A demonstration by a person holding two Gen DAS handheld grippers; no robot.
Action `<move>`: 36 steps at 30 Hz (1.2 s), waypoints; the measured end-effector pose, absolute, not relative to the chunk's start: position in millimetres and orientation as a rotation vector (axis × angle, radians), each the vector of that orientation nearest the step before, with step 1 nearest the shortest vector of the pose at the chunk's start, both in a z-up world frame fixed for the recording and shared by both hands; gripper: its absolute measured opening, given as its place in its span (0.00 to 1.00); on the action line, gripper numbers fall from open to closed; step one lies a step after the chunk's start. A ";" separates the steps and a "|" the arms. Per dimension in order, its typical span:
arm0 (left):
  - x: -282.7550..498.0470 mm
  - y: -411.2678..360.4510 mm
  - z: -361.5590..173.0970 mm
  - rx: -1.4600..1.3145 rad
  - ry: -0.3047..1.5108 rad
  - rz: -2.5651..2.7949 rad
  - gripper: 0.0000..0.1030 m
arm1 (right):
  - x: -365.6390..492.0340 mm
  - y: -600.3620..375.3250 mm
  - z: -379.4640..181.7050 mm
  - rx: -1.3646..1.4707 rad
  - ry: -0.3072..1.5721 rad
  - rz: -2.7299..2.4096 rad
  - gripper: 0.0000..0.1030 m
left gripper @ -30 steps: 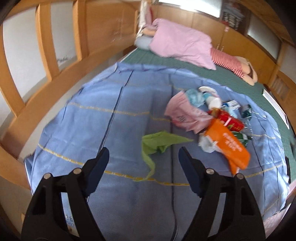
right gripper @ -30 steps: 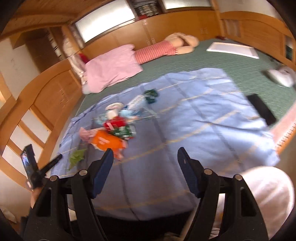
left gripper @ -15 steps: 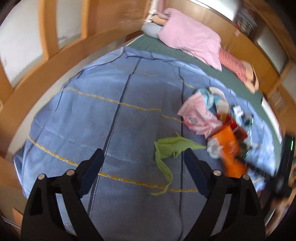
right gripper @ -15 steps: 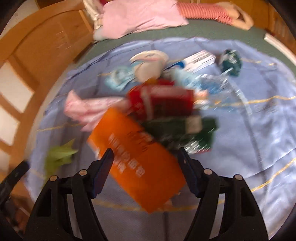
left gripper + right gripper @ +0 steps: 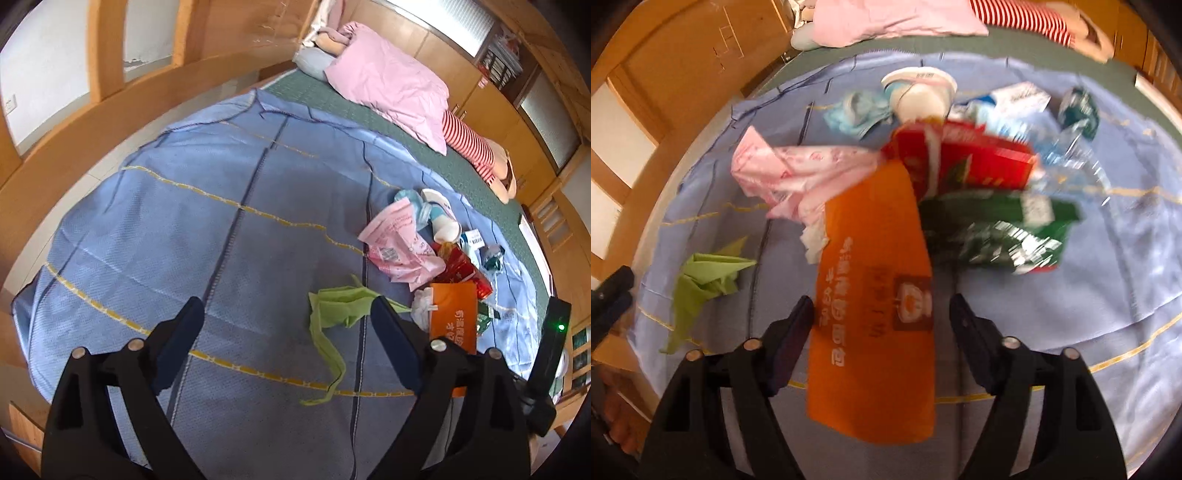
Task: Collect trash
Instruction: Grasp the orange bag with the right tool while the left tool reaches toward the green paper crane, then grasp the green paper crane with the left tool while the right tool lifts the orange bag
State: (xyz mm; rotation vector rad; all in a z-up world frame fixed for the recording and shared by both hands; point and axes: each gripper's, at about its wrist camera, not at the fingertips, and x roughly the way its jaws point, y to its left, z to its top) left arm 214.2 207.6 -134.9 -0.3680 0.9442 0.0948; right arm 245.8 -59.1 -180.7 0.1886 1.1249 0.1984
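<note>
Trash (image 5: 923, 158) litters blue sheet (image 5: 221, 229); right gripper (image 5: 881, 314), closing (pads not pressing), straddles orange bag (image 5: 875, 295); left gripper (image 5: 286, 317) gapes empty, opening.

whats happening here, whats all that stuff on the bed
A person holding a gripper in each hand is clearing litter off a blue sheet. The right gripper straddles an orange packet at the near edge of the pile, its jaws just closing in but not yet pressing on it. The left gripper, its jaws just opened wider, hovers by a crumpled green plastic bag. Nothing is picked up yet.
</note>
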 end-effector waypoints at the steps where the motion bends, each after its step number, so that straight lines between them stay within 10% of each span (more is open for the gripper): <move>1: 216.6 205.7 -137.0 -0.361 0.952 0.092 0.88 | 242.0 -55.5 -180.5 0.176 1.115 0.187 0.51; 10: 240.7 175.4 -171.8 -0.246 1.063 0.012 0.84 | 180.4 -83.9 -170.9 0.334 1.127 0.206 0.47; 14: 243.0 160.5 -187.4 -0.190 1.164 -0.053 0.20 | 169.1 -95.9 -171.3 0.290 1.135 0.147 0.53; 17: 232.9 157.5 -184.3 -0.192 1.174 -0.073 0.16 | 163.6 -111.7 -166.6 0.275 1.093 0.056 0.62; 23: 191.5 157.8 -163.9 -0.342 1.201 -0.221 0.16 | 163.1 -122.3 -170.6 0.257 1.095 0.028 0.71; 25: 183.8 156.7 -157.2 -0.368 1.197 -0.264 0.35 | 165.5 -122.1 -175.4 0.269 1.109 0.028 0.71; 27: 180.7 154.6 -151.3 -0.335 1.191 -0.266 0.80 | 164.3 -122.3 -177.8 0.273 1.116 0.033 0.71; 36: 192.9 149.1 -155.6 -0.278 1.234 -0.252 0.84 | 164.0 -127.4 -170.9 0.319 1.057 0.000 0.71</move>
